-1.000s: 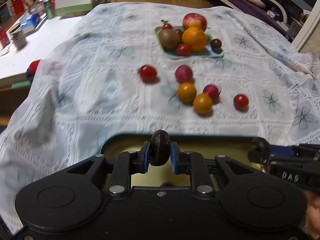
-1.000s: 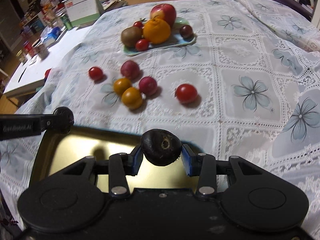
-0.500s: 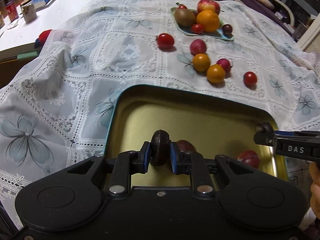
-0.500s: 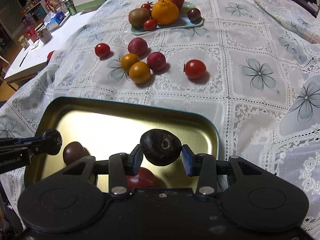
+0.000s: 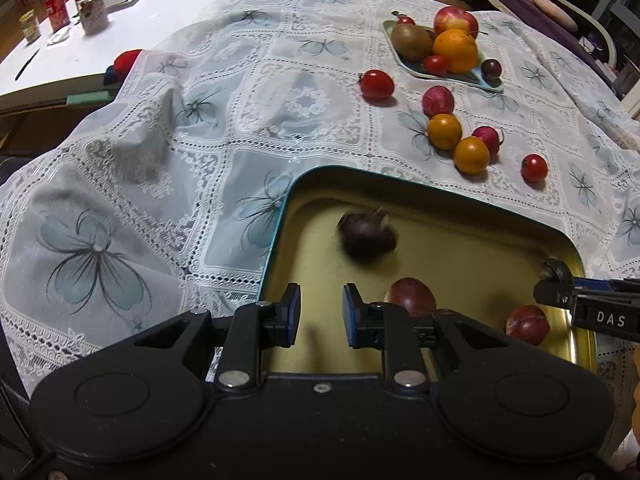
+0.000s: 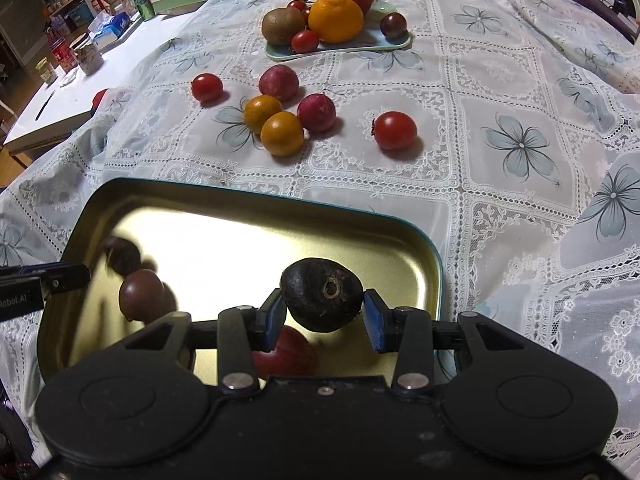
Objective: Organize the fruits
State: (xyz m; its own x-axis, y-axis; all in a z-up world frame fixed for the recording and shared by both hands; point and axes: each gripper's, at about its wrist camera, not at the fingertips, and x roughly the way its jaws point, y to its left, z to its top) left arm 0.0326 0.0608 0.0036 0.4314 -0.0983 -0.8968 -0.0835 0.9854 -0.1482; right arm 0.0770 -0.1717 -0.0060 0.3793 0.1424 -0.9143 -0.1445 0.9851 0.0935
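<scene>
A gold metal tray [image 5: 460,216] [image 6: 240,216] lies on the lace tablecloth at the near edge. My left gripper [image 5: 317,315] is open and empty over the tray's left part. A dark fruit [image 5: 368,236] lies blurred in the tray ahead of it, with a purple plum [image 5: 412,296] and a red plum [image 5: 527,325] nearby. My right gripper [image 6: 324,316] is shut on a dark wrinkled fruit [image 6: 322,294] above the tray's right side. A purple plum [image 6: 142,294] sits at the tray's left.
Loose tomatoes, orange fruits and red plums [image 6: 280,120] lie on the cloth beyond the tray. A pale plate [image 6: 340,46] at the back holds an apple, orange, kiwi and small fruits. Jars and boxes [image 5: 92,10] stand on a white table at left.
My left gripper has opened and let go of its dark fruit, which now rolls in the tray. My right gripper still holds its fruit over the tray.
</scene>
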